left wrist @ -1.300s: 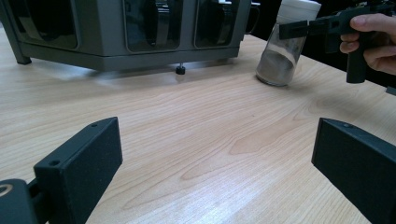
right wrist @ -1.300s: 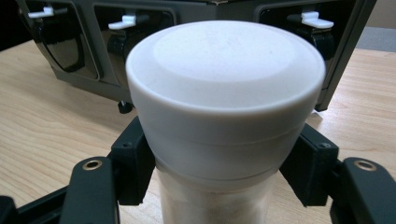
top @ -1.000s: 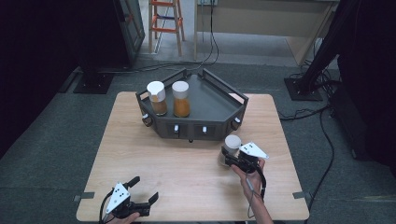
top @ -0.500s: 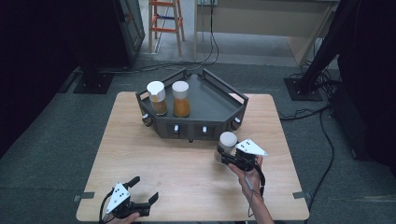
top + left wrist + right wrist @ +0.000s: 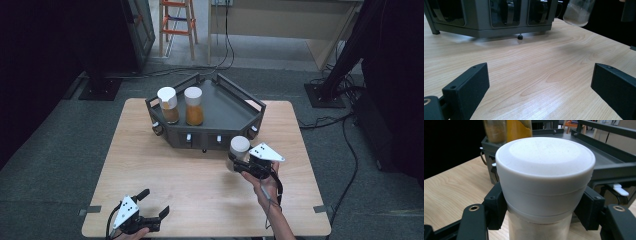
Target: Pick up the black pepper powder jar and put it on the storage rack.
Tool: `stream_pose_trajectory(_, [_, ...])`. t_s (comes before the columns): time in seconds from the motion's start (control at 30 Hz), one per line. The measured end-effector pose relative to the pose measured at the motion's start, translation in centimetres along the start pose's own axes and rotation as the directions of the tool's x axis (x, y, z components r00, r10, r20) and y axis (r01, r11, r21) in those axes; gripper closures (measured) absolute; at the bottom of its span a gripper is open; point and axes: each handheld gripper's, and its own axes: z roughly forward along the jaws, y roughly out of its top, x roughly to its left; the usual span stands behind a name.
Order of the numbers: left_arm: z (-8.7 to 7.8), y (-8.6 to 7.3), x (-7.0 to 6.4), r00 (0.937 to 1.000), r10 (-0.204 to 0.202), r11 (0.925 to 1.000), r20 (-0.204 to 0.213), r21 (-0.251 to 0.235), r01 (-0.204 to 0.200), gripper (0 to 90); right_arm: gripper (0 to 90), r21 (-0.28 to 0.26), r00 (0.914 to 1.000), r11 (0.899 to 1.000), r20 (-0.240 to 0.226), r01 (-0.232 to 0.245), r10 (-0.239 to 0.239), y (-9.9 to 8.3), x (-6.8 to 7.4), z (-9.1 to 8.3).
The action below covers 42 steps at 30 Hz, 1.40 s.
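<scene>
Now right gripper (image 5: 244,165) clamps white-lidded jar (image 5: 239,151) just below lid, lifted near front of grey tray (image 5: 225,107). Left gripper (image 5: 151,212) idle, jaws apart, near table edge. Keep jar upright, clear tray rail, set beside two spice jars (image 5: 181,105).

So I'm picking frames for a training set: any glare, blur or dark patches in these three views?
High view: evenly lit table, surroundings very dark, image a little soft. Left gripper view: sheen on the wood near the bottom, the lifted jar casts a soft shadow, the left gripper slightly soft. Right gripper view: white lid bright but not blown out, the tray behind softer, top-left black.
</scene>
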Motion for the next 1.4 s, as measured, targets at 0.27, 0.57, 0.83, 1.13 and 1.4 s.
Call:
stream_pose_trajectory(0.27, [0.0,0.0,0.0,1.0,-0.001,1.0,-0.001,0.002,0.001,1.6,35.1,0.005,0.9998,1.0,-0.019,0.006,-0.006,1.2,-0.1,0.1])
stream_pose_trajectory(0.57, [0.0,0.0,0.0,1.0,-0.002,1.0,0.0,0.003,0.002,1.6,35.1,-0.002,0.9986,1.0,-0.053,0.01,-0.01,2.8,-0.2,0.2])
stream_pose_trajectory(0.83, [0.0,0.0,0.1,1.0,-0.002,1.0,0.001,0.003,0.002,1.6,35.1,0.001,0.9973,1.0,-0.07,0.024,-0.024,4.5,-0.1,0.6])
stream_pose_trajectory(1.13, [0.0,0.0,0.1,1.0,-0.002,1.0,0.001,0.002,0.002,1.6,35.0,-0.004,0.9963,1.0,-0.083,0.023,-0.023,5.9,-0.1,0.9])
stream_pose_trajectory(1.4, [0.0,0.0,0.2,1.0,-0.001,1.0,0.001,0.003,0.001,1.6,35.0,-0.005,0.9954,1.0,-0.094,0.018,-0.018,7.3,-0.2,1.2])
